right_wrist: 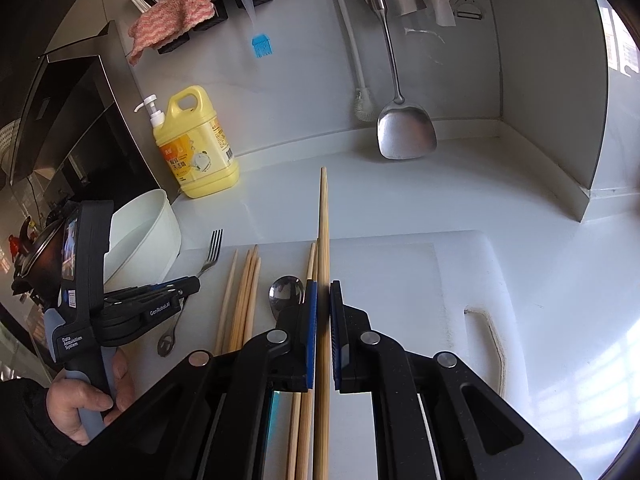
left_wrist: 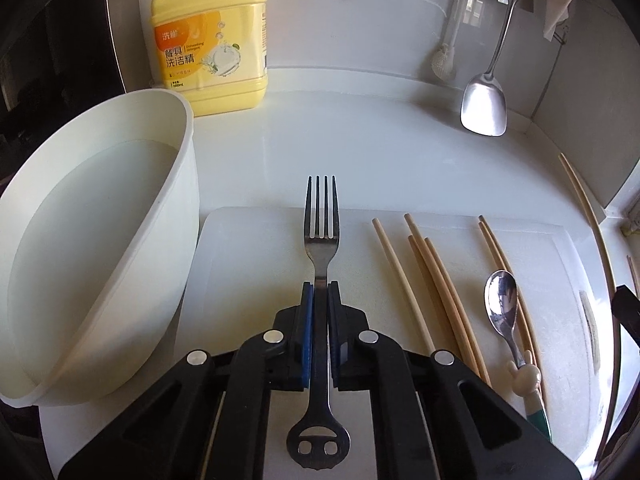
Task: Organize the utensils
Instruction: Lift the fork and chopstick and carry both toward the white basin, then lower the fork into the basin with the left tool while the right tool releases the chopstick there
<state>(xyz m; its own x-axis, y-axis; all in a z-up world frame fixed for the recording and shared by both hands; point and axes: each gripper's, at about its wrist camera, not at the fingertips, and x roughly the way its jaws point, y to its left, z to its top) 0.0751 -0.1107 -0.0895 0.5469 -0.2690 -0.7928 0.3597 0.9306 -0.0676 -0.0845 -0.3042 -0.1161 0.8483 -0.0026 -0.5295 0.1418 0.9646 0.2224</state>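
My left gripper (left_wrist: 321, 286) is shut on the handle of a steel fork (left_wrist: 321, 216), whose tines point away over the far edge of the white cutting board (left_wrist: 248, 264). In the right wrist view that left gripper (right_wrist: 192, 282) is seen from the side, clamped on the fork (right_wrist: 211, 250). My right gripper (right_wrist: 323, 286) is shut on a pair of wooden chopsticks (right_wrist: 323, 208) that stick out forward above the board (right_wrist: 400, 280). Several loose chopsticks (left_wrist: 432, 280) and a small spoon (left_wrist: 502, 300) lie on the board between the two grippers.
A white tub (left_wrist: 100, 240) holding water stands left of the board. A yellow detergent bottle (left_wrist: 210, 36) is at the back wall. A steel spatula (left_wrist: 486, 104) and a brush (left_wrist: 444, 60) hang at the back right. A person's hand (right_wrist: 84, 404) holds the left gripper's handle.
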